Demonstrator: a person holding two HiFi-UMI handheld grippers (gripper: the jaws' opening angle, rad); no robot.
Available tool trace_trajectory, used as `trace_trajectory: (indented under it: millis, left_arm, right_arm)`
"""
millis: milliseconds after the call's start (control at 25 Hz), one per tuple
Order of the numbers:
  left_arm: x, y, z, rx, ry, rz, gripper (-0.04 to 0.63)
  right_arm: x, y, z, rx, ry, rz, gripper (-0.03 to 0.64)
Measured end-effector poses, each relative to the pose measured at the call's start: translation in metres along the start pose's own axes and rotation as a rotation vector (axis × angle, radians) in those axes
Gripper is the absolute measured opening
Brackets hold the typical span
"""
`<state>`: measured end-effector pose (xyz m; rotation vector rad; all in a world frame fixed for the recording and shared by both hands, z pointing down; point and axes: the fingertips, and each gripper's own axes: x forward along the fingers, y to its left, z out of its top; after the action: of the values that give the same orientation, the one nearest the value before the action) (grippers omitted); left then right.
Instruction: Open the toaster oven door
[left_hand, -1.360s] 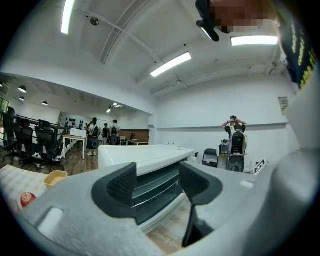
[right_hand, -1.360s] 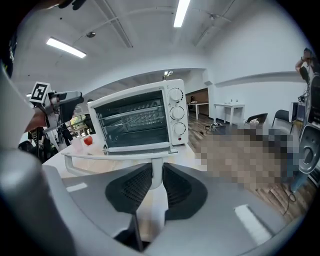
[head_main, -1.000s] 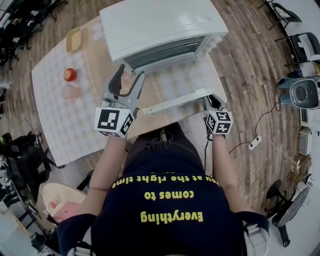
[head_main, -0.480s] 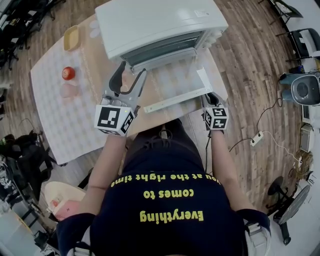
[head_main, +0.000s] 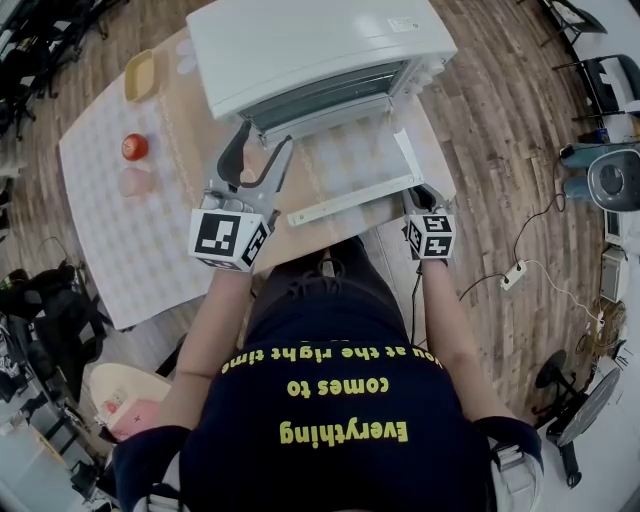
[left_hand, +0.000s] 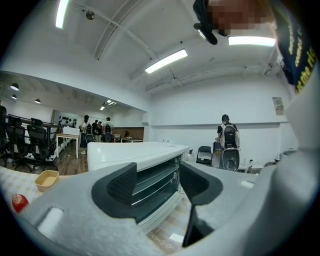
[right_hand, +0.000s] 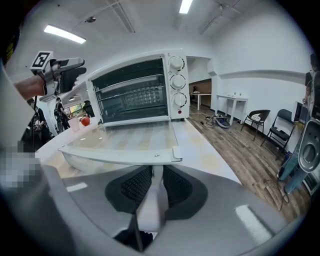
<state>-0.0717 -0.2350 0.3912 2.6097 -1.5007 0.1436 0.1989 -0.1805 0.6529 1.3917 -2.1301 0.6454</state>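
The white toaster oven (head_main: 320, 50) stands at the back of the table, its cavity showing. Its glass door (head_main: 350, 160) hangs fully down, about level over the tabletop. My right gripper (head_main: 418, 195) is shut on the right end of the door's white handle (head_main: 350, 200). In the right gripper view the handle bar (right_hand: 152, 205) runs between the black pads (right_hand: 135, 185), with the door glass (right_hand: 125, 142) and the oven (right_hand: 135, 90) beyond. My left gripper (head_main: 262, 140) hovers open before the oven's left front, holding nothing. In the left gripper view its jaws (left_hand: 157, 180) frame the oven (left_hand: 145, 170).
A red tomato (head_main: 134, 147), a pale pink cup (head_main: 137, 182) and a yellow dish (head_main: 141, 76) sit on the table's left part (head_main: 110, 240). The table's right edge is close to the oven. A power strip (head_main: 510, 285) lies on the wood floor at the right.
The right gripper has sunk slightly with the handle, and the door has come down to lie level. The left gripper has stayed put.
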Motion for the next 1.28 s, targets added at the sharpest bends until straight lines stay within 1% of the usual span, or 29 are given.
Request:
trace_trajectory:
  millis: [520, 760, 1280]
  left_arm:
    - [0.001, 0.003, 0.001, 0.0, -0.004, 0.006, 0.264]
    - [0.001, 0.006, 0.0, -0.006, -0.002, 0.008, 0.264]
    - [0.005, 0.008, 0.0, -0.012, -0.004, 0.004, 0.264]
  right_arm:
    - [-0.002, 0.0, 0.0, 0.012, -0.001, 0.002, 0.092]
    - [-0.002, -0.001, -0.002, 0.045, -0.003, 0.01, 0.098]
    - [-0.011, 0.001, -0.01, 0.066, 0.0, 0.016, 0.106]
